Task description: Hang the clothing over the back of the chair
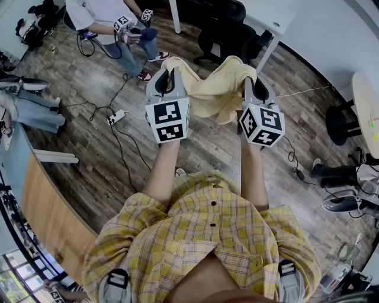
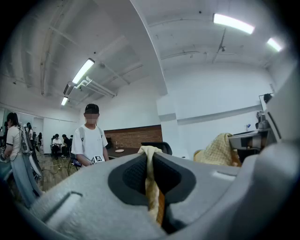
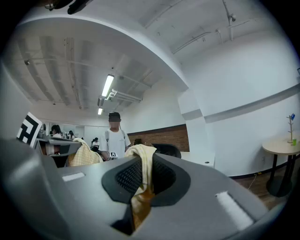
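Observation:
A pale yellow checked garment [image 1: 211, 89] hangs stretched between my two grippers, held up at chest height over the wooden floor. My left gripper [image 1: 170, 77] is shut on the garment's left edge; in the left gripper view the cloth [image 2: 152, 187] is pinched between the jaws. My right gripper [image 1: 253, 83] is shut on the garment's right edge, and the right gripper view shows the fabric [image 3: 142, 180] clamped in the jaws. A black office chair [image 1: 222, 26] stands just beyond the garment; its back [image 2: 159, 146] shows past the left gripper's jaws.
A person in a white shirt [image 1: 103, 21] stands ahead on the left holding other grippers. Cables and a power strip [image 1: 115, 116] lie on the floor. A white table [image 1: 269, 18] stands behind the chair, a round table [image 1: 367, 106] at right, a wooden counter [image 1: 41, 201] at left.

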Action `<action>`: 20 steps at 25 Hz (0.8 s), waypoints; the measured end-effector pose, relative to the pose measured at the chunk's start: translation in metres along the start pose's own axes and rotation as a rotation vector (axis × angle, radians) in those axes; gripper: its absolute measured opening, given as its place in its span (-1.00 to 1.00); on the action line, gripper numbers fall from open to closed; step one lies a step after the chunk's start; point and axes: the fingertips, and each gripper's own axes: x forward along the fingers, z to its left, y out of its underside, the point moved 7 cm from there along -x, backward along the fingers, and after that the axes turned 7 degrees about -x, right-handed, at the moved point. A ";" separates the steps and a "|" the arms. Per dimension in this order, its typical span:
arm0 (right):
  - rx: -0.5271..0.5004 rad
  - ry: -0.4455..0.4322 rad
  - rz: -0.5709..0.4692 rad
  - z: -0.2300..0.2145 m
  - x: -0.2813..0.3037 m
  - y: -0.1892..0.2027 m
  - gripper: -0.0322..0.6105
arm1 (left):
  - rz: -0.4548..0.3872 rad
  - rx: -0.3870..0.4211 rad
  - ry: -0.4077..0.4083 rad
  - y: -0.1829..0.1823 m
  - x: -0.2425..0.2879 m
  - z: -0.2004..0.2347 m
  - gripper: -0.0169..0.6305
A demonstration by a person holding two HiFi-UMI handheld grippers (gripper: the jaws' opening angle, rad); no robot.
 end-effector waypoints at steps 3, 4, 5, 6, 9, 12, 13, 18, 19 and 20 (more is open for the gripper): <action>0.000 -0.009 0.002 -0.011 -0.001 0.001 -0.81 | 0.003 -0.002 -0.008 0.001 0.002 -0.010 -0.91; 0.000 -0.011 0.003 -0.014 -0.001 0.001 -0.82 | 0.004 -0.002 -0.009 0.001 0.003 -0.013 -0.91; 0.001 -0.013 0.002 -0.017 -0.001 0.002 -0.82 | 0.005 -0.001 -0.011 0.002 0.004 -0.016 -0.91; 0.005 -0.016 0.000 -0.020 -0.002 0.002 -0.82 | 0.005 0.000 -0.012 0.002 0.004 -0.018 -0.91; 0.023 -0.031 -0.010 -0.023 -0.004 0.001 -0.82 | -0.001 -0.009 -0.020 0.001 0.002 -0.020 -0.91; 0.032 -0.052 -0.012 -0.031 -0.001 -0.004 -0.82 | -0.008 -0.015 -0.032 -0.005 0.004 -0.025 -0.91; 0.032 -0.060 -0.013 -0.035 -0.001 -0.005 -0.82 | -0.010 -0.014 -0.037 -0.007 0.005 -0.029 -0.91; 0.033 -0.103 -0.041 -0.052 -0.003 -0.009 -0.82 | -0.039 -0.013 -0.064 -0.013 0.005 -0.052 -0.91; 0.036 -0.111 -0.048 -0.055 -0.004 -0.011 -0.82 | -0.046 -0.015 -0.068 -0.015 0.005 -0.056 -0.91; 0.038 -0.118 -0.055 -0.057 -0.005 -0.013 -0.82 | -0.052 -0.016 -0.072 -0.018 0.004 -0.059 -0.91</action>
